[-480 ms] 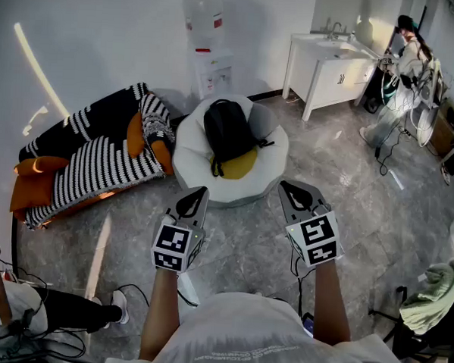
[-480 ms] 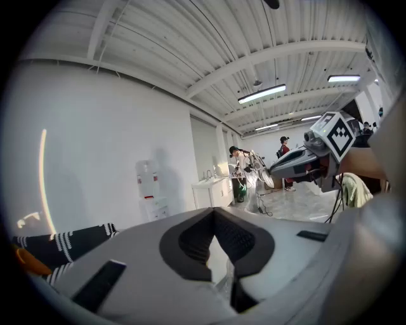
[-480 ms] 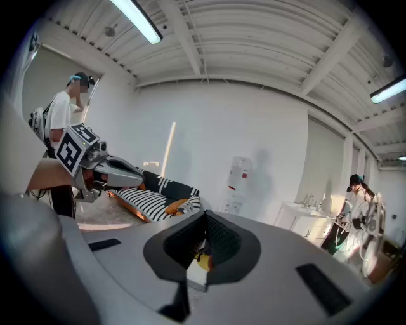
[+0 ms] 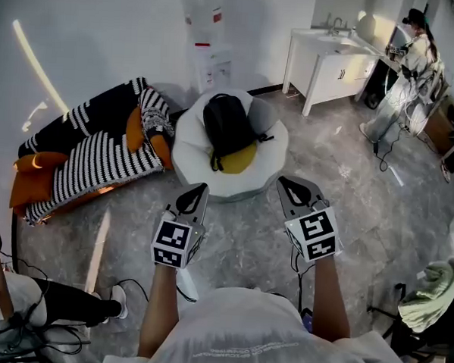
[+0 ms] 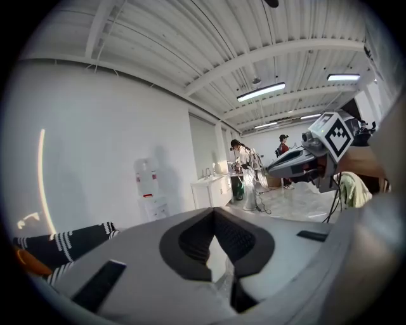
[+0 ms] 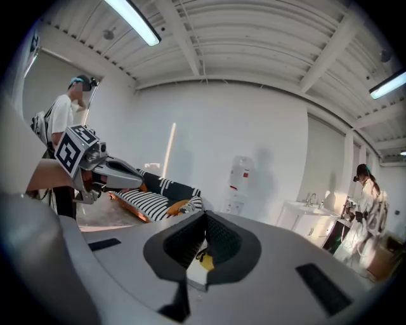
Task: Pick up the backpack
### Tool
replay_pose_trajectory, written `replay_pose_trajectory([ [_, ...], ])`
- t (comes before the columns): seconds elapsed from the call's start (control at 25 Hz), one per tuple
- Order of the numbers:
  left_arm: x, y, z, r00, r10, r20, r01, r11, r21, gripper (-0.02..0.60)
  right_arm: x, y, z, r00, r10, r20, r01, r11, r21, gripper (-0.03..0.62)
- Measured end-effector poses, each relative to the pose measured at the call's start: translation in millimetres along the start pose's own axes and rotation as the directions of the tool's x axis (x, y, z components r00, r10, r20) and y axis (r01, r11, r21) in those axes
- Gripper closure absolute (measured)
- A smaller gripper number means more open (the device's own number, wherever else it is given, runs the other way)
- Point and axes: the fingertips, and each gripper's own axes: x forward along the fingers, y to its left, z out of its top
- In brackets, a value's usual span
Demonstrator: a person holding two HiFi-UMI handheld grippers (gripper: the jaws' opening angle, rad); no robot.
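A striped sofa [image 4: 91,158] is seen at the far left, and a white beanbag [image 4: 189,152] is set on the floor just to its right. The black backpack [image 4: 228,124] is laid on the beanbag. Nearer, the left gripper [image 4: 198,191] and right gripper [image 4: 289,183] are held closed and empty, apart from the backpack.

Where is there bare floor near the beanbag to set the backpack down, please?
Bare floor lies in front of the beanbag holding the backpack, and widely between it and the sink cabinet. Left of the beanbag is crowded by the striped sofa close beside it; cables lie at the lower left.
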Motion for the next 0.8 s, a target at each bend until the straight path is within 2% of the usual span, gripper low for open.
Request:
replay_pose_trajectory([
  [0.28, 3.9, -5.6, -2.4, 1.000, 0.011, -0.015, -0.011, 1.000, 0.002, 0.571, 0.4, -6.3, -15.3, 0.998, 0.029, -0.051, -0.026, 0.998, 0.050, 0.595],
  [0.4, 1.8, -20.1, -1.4, 0.999, 0.024, -0.025, -0.024, 1.000, 0.003, 0.571, -12.4, -15.9, -21.1, 0.998, 0.020, -0.054, -0.016, 0.998, 0.061, 0.595],
  [0.8, 13.1, -42.9, 3.6, 0.999, 0.044, -0.030, -0.045, 0.999, -0.011, 0.571, -23.0, -38.9, -24.4, 0.999, 0.007, -0.032, -0.006, 1.000, 0.008, 0.595],
])
